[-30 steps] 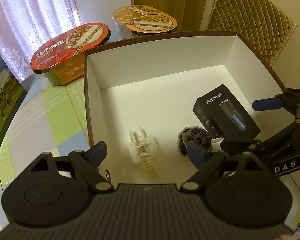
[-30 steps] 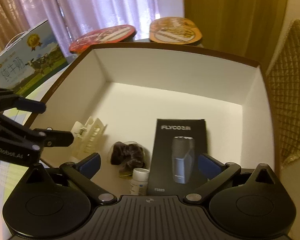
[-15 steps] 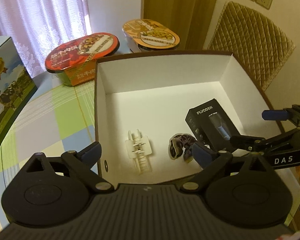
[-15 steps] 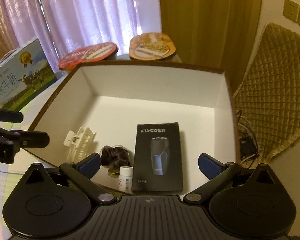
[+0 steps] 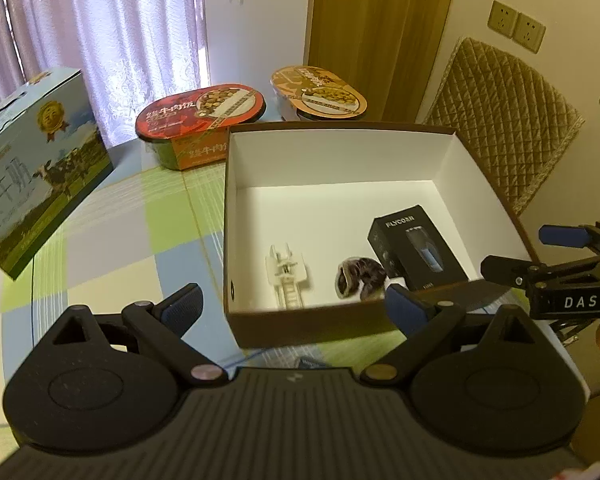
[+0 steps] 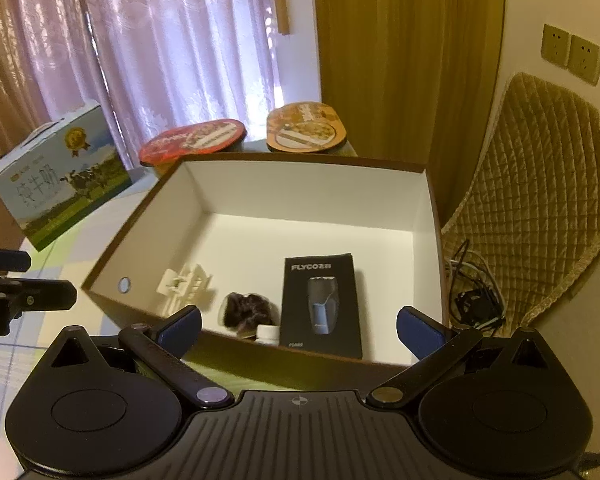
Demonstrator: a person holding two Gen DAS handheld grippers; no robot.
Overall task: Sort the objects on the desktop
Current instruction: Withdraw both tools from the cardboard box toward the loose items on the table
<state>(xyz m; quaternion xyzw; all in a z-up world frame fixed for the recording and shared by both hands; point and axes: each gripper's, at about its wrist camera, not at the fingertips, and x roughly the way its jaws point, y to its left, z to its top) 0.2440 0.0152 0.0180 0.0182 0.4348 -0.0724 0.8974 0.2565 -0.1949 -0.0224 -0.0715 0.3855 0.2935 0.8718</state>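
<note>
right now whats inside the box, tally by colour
white: 2, hair claw clip, small bottle
black: 1, shaver box
dark brown: 1, scrunchie
total: 4, all in the open box

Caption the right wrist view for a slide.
Open right gripper above a brown box holding a hair clip, scrunchie, bottle, shaver package.

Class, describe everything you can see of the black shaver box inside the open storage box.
The black shaver box is a flat cardboard carton, matte black, printed with "FLYCO" and a shaver picture. It lies face up on the white floor of the storage box, closed, near the front wall, beside a small white bottle. No gripper touches it.
</note>
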